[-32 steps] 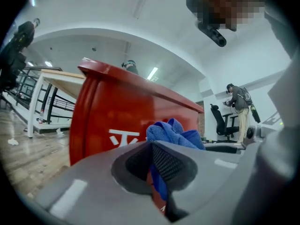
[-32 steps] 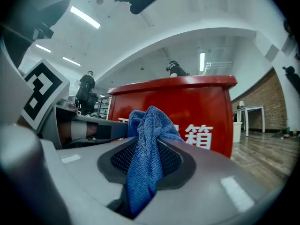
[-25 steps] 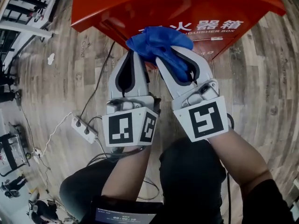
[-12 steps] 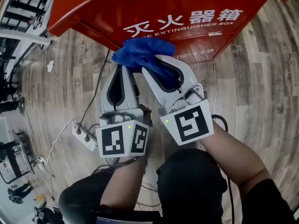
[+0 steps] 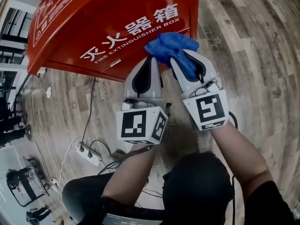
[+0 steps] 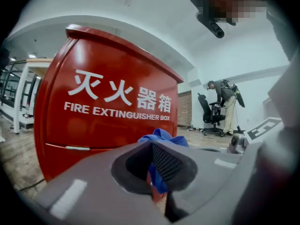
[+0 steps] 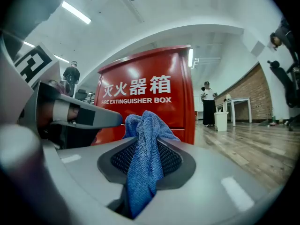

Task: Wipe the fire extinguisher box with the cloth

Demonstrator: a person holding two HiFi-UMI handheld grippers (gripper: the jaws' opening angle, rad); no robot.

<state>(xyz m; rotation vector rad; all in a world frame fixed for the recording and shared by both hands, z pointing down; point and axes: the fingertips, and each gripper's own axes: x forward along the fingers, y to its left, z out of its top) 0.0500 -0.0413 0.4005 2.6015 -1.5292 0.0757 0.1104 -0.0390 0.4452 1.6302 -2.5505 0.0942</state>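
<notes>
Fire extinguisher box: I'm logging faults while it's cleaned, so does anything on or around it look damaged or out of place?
The fire extinguisher box shows no dents or spills. The only oddity is a power strip with loose cables lying on the floor beside it.

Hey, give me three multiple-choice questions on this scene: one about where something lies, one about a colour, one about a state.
1. Where does the power strip lie? A. on a desk B. on the wooden floor C. on a chair
2. What colour is the lettering on the fire extinguisher box? A. black B. yellow C. white
3. How is the right hand-held gripper? A. shut on the cloth B. open and empty C. shut on nothing
1 B: the head view shows it on the planks. 2 C: white characters on red. 3 A: blue fabric is pinched between its jaws.
</notes>
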